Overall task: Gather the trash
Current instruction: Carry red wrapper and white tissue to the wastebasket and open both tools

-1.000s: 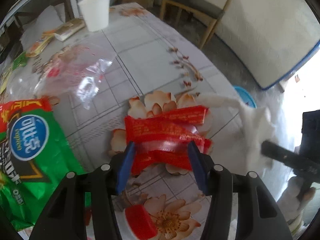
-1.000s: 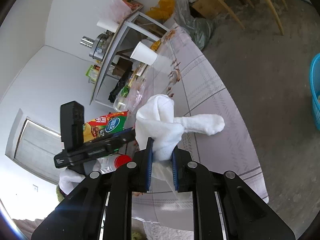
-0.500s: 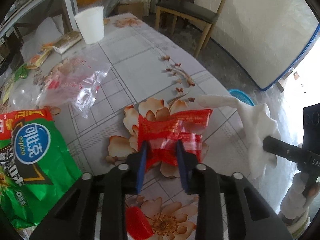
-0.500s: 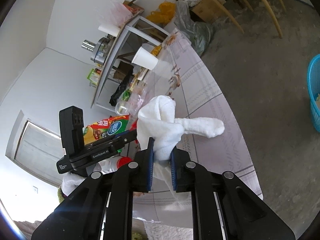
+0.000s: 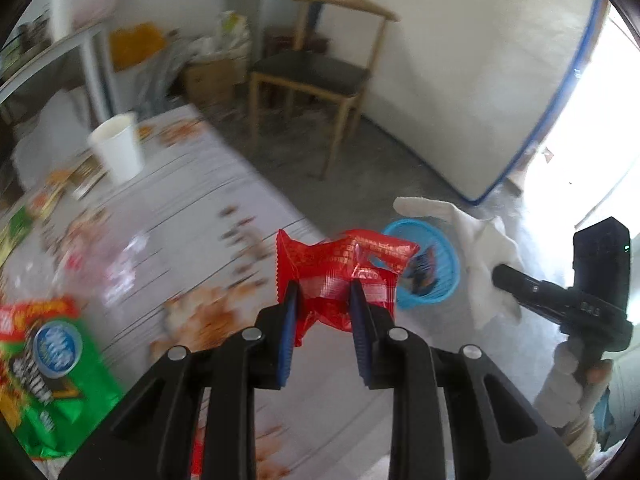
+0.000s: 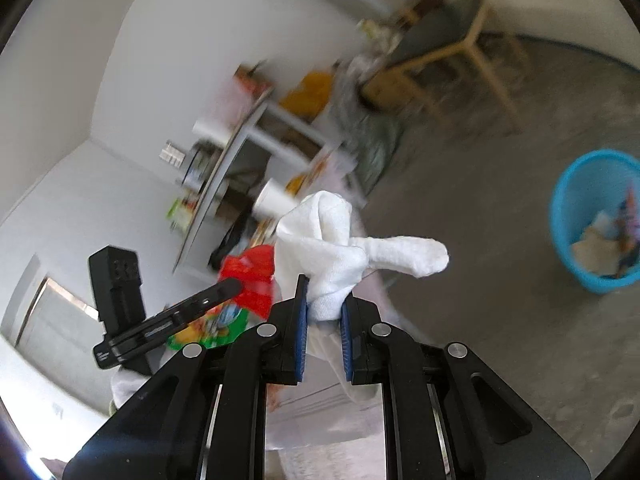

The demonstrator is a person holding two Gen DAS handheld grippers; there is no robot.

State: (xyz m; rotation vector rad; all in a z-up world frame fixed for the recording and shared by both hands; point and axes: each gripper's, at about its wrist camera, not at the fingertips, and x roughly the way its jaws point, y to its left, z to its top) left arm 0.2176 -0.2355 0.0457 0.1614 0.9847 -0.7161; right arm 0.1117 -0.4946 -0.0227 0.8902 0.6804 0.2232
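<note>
My left gripper [image 5: 323, 292] is shut on a crumpled red wrapper [image 5: 340, 276], held in the air over the table's edge. Past it on the floor stands a blue basket [image 5: 436, 280] with some trash inside. My right gripper [image 6: 323, 296] is shut on a wad of white tissue [image 6: 340, 244] with a twisted end sticking out to the right. In the left wrist view the tissue [image 5: 480, 248] hangs at the right, over the floor. The basket [image 6: 596, 220] sits at the far right of the right wrist view. The red wrapper [image 6: 252, 276] shows there too, in the other gripper.
The table [image 5: 180, 216] with a flowered cloth holds a white paper cup [image 5: 116, 152], a green snack bag [image 5: 48, 364], a clear plastic bag [image 5: 100, 264] and small packets. A wooden chair [image 5: 316, 76] stands on the concrete floor beyond. A shelf [image 6: 232, 148] and bags line the wall.
The left gripper closed on the red wrapper and lifted it off the table toward the basket. The right gripper carried the tissue sideways and up, past the table's edge.
</note>
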